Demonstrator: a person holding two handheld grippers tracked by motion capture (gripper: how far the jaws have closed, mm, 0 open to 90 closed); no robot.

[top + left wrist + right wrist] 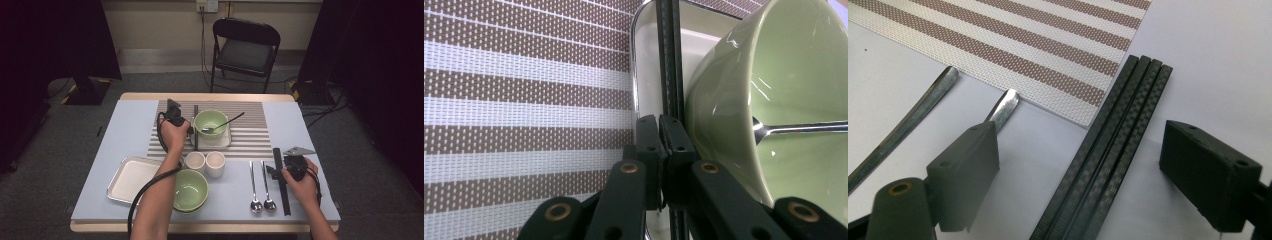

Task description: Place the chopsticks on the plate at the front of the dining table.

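Chopsticks (pixel 670 60) — a dark pair with a chequered pattern — are gripped by the left claw (pixel 659 131), whose jaws are seen closed tight on them in the left gripper view. The pair is laid along the left edge of a small white tray (pixel 226 139) on the striped placemat (pixel 250 135), just beside the outer wall of a green bowl (pixel 210 120) standing on that tray. A spoon (pixel 226 123) is rested in this bowl, its handle slanted out over the rim toward the right. In the high view the left claw (pixel 192 131) is held over the left part of the placemat, with its cable looped back along the forearm.

A second set of chopsticks (pixel 1108 145) is laid on the pale blue table (pixel 135 125) at the right, between the wide-open jaws of the right claw (pixel 1093 182); neither jaw is pressed against them. In the high view the right claw (pixel 276 172) is held low over the near right part of the table. Two metal spoons (pixel 262 185) are laid side by side just left of this set, bowls toward the near edge.

Nearer the person, two white cups (pixel 206 162) are stood together, a second green bowl (pixel 190 190) is set in front of them, and a larger metal tray (pixel 122 180) is placed to its left. A folding chair (pixel 244 50) is stood beyond the table.
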